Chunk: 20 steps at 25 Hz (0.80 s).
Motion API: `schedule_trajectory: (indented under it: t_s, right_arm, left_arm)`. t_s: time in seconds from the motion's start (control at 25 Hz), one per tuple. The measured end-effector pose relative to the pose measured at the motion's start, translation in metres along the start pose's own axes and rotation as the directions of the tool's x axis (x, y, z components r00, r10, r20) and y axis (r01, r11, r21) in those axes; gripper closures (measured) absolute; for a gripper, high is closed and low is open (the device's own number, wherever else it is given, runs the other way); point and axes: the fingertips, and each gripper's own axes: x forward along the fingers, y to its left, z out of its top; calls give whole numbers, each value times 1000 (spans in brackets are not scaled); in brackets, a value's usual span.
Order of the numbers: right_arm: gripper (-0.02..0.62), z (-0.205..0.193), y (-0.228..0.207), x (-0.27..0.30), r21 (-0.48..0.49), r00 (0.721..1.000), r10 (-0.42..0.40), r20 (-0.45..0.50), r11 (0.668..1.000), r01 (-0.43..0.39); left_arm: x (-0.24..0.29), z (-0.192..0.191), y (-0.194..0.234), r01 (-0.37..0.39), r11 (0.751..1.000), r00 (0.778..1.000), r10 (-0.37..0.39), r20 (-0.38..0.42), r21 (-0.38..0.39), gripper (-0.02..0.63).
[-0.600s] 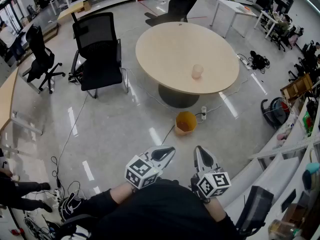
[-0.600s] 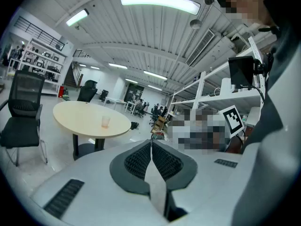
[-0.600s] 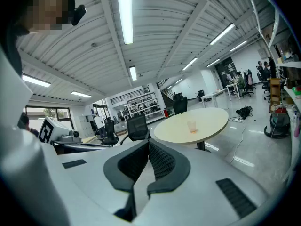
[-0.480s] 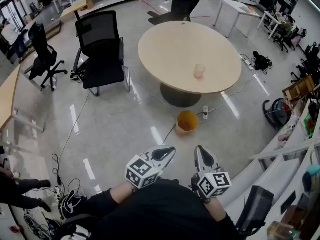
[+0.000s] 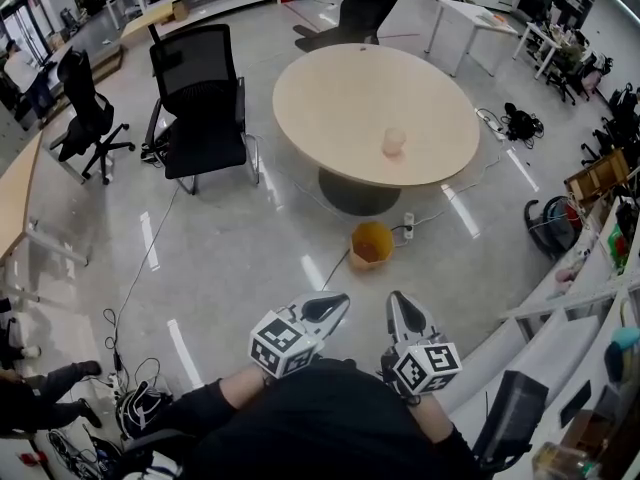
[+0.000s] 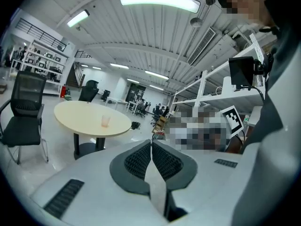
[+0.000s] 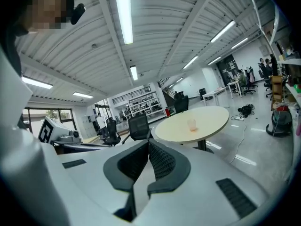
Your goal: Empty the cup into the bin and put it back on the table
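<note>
A small translucent pinkish cup (image 5: 393, 142) stands upright on the round beige table (image 5: 340, 98), toward its near right part; it also shows as the cup (image 6: 105, 120) and the cup (image 7: 191, 124) in the two gripper views. A yellow-orange bin (image 5: 371, 245) sits on the floor just in front of the table's base. My left gripper (image 5: 340, 304) and right gripper (image 5: 397, 303) are held close to my body, far short of the table. Both are shut with nothing between their jaws (image 6: 151, 144) (image 7: 148, 145).
A black mesh office chair (image 5: 200, 98) stands left of the table, another chair (image 5: 80, 108) farther left and one chair (image 5: 360, 8) behind. Cables and a power strip (image 5: 407, 228) lie on the floor by the bin. Shelving and clutter line the right side.
The view shifts slightly with my head; the grippers stay in the same place and remain shut. A person at the lower left edge has moved a little.
</note>
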Motion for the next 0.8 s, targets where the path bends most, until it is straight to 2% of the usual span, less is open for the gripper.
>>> schedule_trajectory:
  t_s: [0.24,0.36,0.52,0.64,0.8]
  right_arm:
    - [578,-1,-13,-12,37,999,-32,24,999,31]
    - [578,-1,-17,-20,49,999,-11,45,999,8]
    - [578,1,-14,-30,-36,996,57,72,998,-55]
    - [578,-3,-20,-34,-84,995,71,65,994,-65]
    - [578,-14,-32,-36,-14,997,66,37,998,-66]
  left_arm:
    - [5,-8,-8,2,1000,1000,-2,1,-26,581]
    - [13,-15,-15,7,999,1000,-8,-10,-52,583]
    - [25,-23,-26,-12,998,1000,11,-8,-58,581]
    - [34,-29,-33,-40,998,999,40,3,-57,581]
    - [35,-37,-37,-67,994,998,67,-7,-89,581]
